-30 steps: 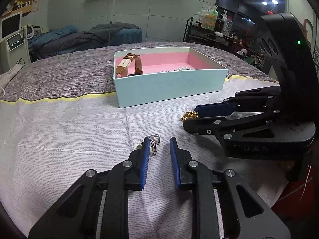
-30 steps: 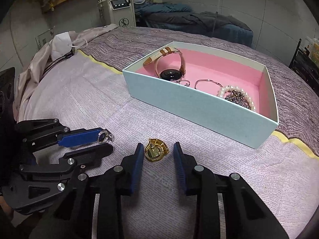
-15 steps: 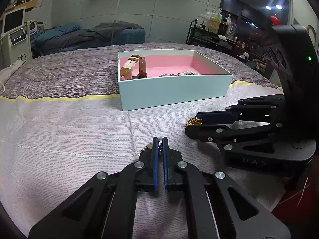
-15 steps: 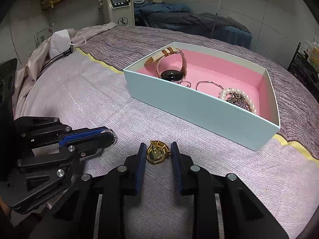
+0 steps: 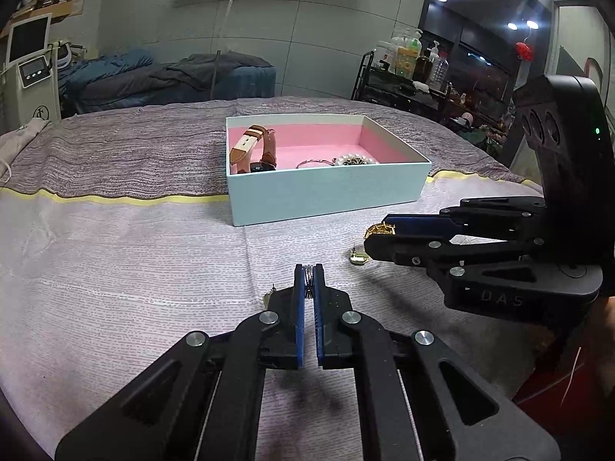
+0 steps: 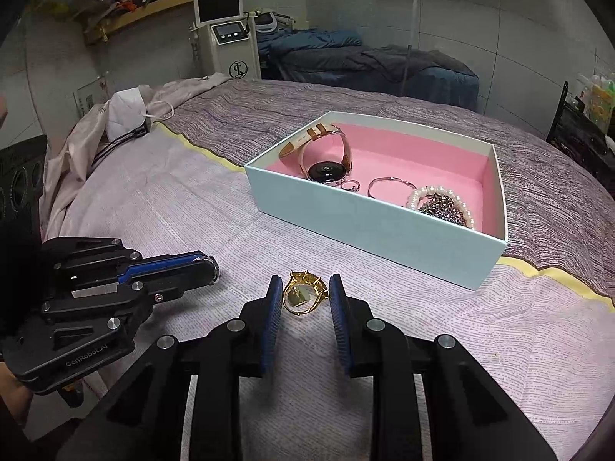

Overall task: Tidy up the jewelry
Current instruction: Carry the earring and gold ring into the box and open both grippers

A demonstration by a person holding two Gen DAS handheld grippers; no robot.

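My left gripper (image 5: 308, 269) is shut on a silver ring (image 5: 308, 280) and holds it just above the cloth; it also shows in the right wrist view (image 6: 209, 265). My right gripper (image 6: 303, 288) is partly closed around a gold ring (image 6: 303, 294), which hangs between the pads lifted off the cloth, its hold unclear. In the left wrist view the gold ring (image 5: 378, 228) sits at the right gripper's tips. The pale blue box (image 6: 369, 226) with pink lining holds a watch (image 6: 326, 171), a bangle (image 6: 388, 184) and a pearl bracelet (image 6: 438, 199).
A small gold piece (image 5: 358, 257) lies on the cloth under the right gripper's tips. Another small piece (image 5: 269, 296) lies left of my left fingers. A white mask and cables (image 6: 127, 115) lie at the far left of the bed.
My left gripper closed on the silver ring and lifted it. My right gripper narrowed around the gold ring and rose with it.
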